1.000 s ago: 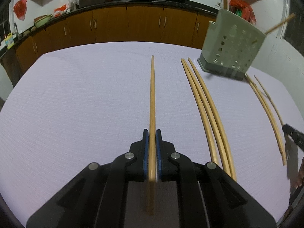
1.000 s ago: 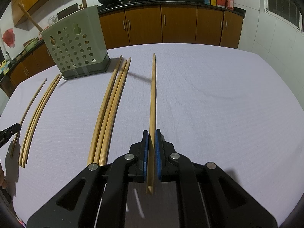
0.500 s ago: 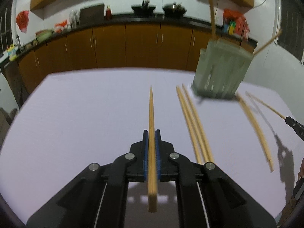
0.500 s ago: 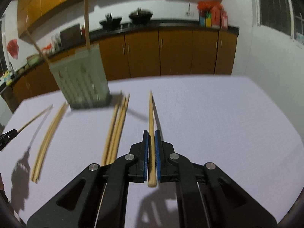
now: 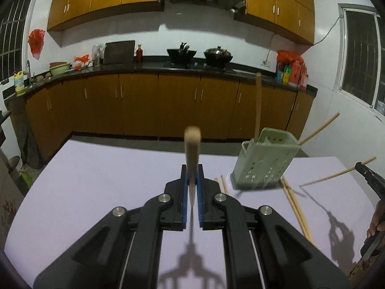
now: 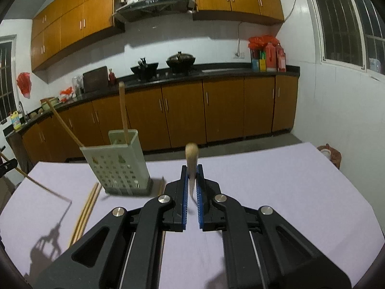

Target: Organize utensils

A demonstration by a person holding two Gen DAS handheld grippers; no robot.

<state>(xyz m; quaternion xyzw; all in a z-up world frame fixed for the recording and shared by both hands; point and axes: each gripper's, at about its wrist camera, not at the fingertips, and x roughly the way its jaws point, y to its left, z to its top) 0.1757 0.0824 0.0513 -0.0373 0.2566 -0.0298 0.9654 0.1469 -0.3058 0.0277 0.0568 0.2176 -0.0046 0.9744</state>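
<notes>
Nearest us, our left gripper (image 5: 192, 187) is clamped on 1 chopstick (image 5: 191, 144) and our right gripper (image 6: 191, 187) on another chopstick (image 6: 191, 159), each pointing almost straight at its lens so we see only blurred tips held off the white table (image 5: 108, 180). Beyond, loose chopsticks (image 6: 89, 207) lie beside the green perforated holder (image 6: 118, 166), partly hidden behind the fingers, with 2 sticks (image 6: 123, 110) standing in it; farther back, the yellow bottle (image 6: 15, 120) and red bottles (image 6: 274, 55) on the counter carry labels too small for us to read
</notes>
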